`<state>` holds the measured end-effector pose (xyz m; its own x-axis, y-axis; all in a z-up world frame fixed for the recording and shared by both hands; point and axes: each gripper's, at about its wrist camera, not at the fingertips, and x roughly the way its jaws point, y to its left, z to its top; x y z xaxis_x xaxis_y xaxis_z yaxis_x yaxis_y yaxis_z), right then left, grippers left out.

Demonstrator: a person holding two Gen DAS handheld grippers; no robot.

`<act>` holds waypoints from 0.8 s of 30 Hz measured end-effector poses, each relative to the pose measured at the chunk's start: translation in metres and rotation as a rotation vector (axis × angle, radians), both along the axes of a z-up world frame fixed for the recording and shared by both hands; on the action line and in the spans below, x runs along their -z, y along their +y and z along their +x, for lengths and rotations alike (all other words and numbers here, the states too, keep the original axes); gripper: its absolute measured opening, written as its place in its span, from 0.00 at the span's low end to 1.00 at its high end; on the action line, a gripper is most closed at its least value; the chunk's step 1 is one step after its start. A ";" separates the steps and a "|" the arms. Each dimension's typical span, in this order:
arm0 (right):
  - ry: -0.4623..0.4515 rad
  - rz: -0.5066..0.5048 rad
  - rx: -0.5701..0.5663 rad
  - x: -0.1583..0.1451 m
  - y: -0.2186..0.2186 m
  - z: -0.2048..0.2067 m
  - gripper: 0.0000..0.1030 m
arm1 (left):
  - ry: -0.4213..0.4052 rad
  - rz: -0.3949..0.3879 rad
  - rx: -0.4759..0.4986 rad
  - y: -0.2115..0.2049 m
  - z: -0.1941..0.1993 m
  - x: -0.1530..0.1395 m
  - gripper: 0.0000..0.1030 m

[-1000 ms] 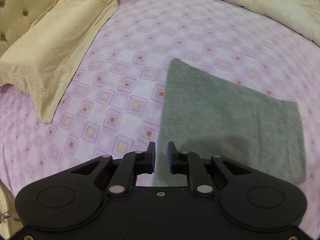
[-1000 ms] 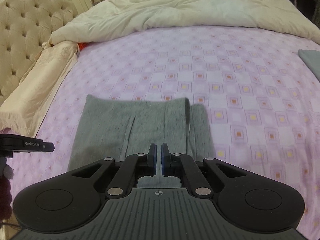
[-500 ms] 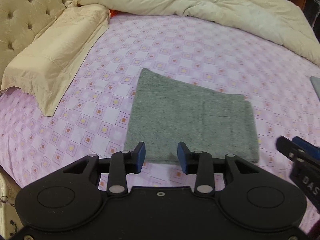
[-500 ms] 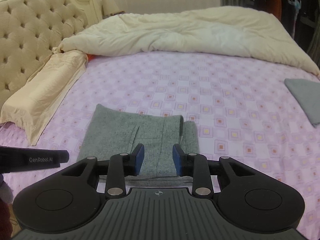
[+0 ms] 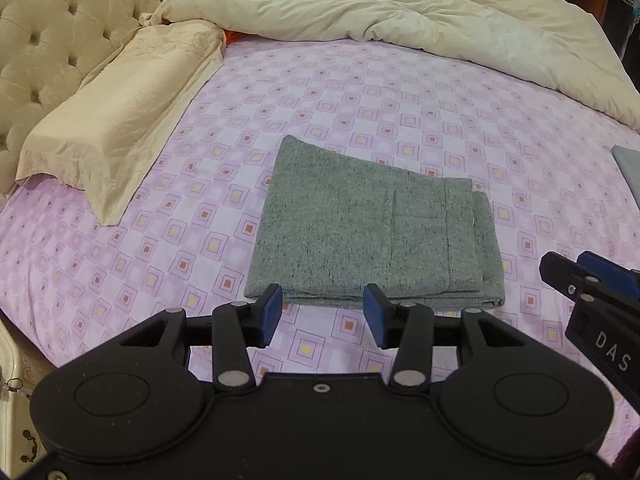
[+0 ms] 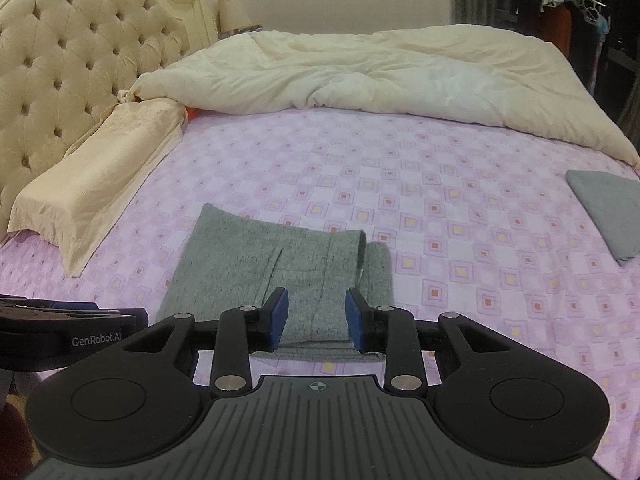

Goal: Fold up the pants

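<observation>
1. The pants lie folded into a compact grey rectangle on the bed, on the purple checked sheet near its front edge. Their top layer stops short on the right side, so a narrow strip of the lower layer shows there.
2. Judging by that shape, the folding looks essentially done. What remains is at most squaring up the right edge.
3. The left gripper hovers just in front of the near edge of the pants, jaws spread wide and holding nothing.
4. The right gripper hangs over the near right part of the stack, also spread wide and empty. Whether its fingers touch the cloth cannot be told.
5. Risks from here:
   - A low finger could catch the loose top layer and drag it open, because nothing pins the fold.
   - Pinching only the upper layer for a tidy-up would peel it off the lower one and widen the offset.
   - The stack sits near the bed's front edge, so a pull toward the person could slide it off.
6. Farther out, a cream pillow lies to the left and well apart, a rumpled duvet lies behind, and another folded grey garment lies far right.
</observation>
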<state>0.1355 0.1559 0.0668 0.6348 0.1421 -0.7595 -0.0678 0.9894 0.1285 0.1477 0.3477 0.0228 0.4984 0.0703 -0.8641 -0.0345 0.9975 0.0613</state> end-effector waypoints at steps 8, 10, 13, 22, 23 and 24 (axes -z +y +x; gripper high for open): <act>-0.003 0.001 0.000 -0.002 0.000 -0.003 0.30 | -0.006 0.002 -0.017 -0.002 -0.008 -0.003 0.52; -0.007 0.001 -0.003 -0.002 -0.002 -0.005 0.30 | -0.010 0.005 -0.017 -0.004 -0.009 -0.004 0.52; -0.008 0.005 -0.006 -0.002 -0.006 -0.007 0.30 | -0.012 0.010 -0.015 -0.007 -0.011 -0.005 0.52; -0.001 0.020 0.000 0.000 -0.011 -0.010 0.30 | -0.005 0.020 -0.009 -0.017 -0.017 -0.004 0.52; -0.001 0.022 -0.001 0.000 -0.013 -0.011 0.30 | -0.004 0.021 -0.009 -0.018 -0.018 -0.004 0.52; -0.001 0.022 -0.002 0.000 -0.013 -0.011 0.30 | -0.002 0.022 -0.009 -0.019 -0.019 -0.003 0.52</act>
<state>0.1246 0.1430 0.0671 0.6351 0.1595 -0.7558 -0.0695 0.9863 0.1498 0.1290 0.3286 0.0261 0.4993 0.0938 -0.8613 -0.0439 0.9956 0.0830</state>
